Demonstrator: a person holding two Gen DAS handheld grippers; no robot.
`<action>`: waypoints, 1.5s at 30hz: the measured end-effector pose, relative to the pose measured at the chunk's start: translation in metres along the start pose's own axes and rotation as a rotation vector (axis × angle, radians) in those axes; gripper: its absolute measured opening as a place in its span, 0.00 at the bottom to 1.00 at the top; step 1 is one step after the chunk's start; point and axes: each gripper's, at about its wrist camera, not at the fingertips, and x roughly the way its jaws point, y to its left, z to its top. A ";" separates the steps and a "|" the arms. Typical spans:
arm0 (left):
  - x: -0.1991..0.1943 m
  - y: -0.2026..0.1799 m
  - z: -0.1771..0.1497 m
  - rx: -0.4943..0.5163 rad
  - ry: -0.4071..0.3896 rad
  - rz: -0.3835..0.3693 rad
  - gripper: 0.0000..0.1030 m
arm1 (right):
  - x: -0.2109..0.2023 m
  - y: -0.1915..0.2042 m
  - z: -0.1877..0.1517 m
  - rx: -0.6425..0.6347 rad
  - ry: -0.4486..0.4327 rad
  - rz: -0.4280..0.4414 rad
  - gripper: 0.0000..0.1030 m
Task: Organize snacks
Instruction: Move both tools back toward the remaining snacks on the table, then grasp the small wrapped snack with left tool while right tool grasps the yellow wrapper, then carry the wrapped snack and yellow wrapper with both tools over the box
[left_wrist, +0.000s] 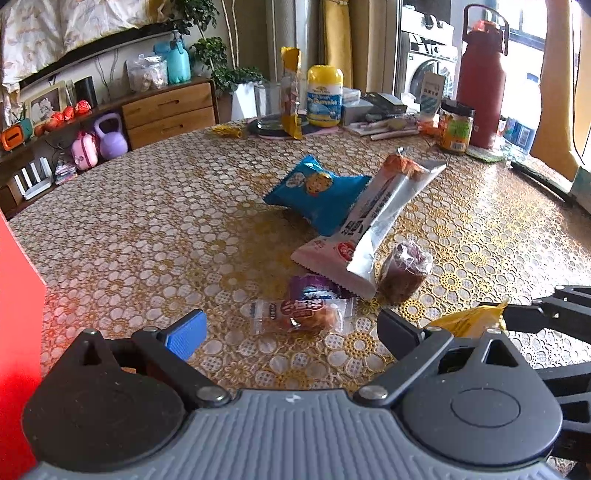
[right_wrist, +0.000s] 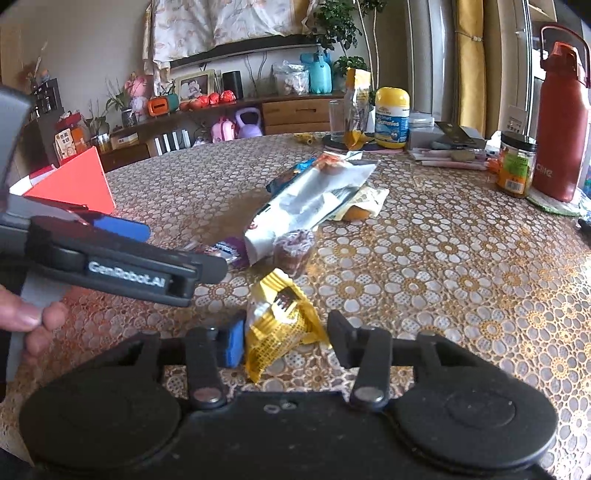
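Lace tablecloth (left_wrist: 147, 229): left gripper (left_wrist: 291, 332) spread, empty; right gripper (right_wrist: 286, 341) spread around yellow packet (right_wrist: 277, 325).

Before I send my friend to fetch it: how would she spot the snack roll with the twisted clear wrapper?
On the lace-patterned table, find the long silver and white packet lying tilted in the middle. The roll stands just to the right of that packet's near end. Unlike the flat packets around it, it is a short, dark brown cylinder in clear wrap.

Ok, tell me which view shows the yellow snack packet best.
Right wrist: the yellow packet lies whole between the open right tongs. Left wrist shows only its top edge behind a tong finger.
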 end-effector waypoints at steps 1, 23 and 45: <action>0.002 -0.001 0.000 0.001 0.002 -0.001 0.96 | -0.001 -0.001 -0.001 0.005 -0.003 0.000 0.43; 0.012 0.000 0.002 -0.039 -0.016 -0.011 0.50 | -0.019 -0.008 0.000 0.057 -0.041 0.002 0.43; -0.115 0.018 0.014 -0.081 -0.242 0.028 0.49 | -0.059 0.016 0.018 0.015 -0.141 0.015 0.43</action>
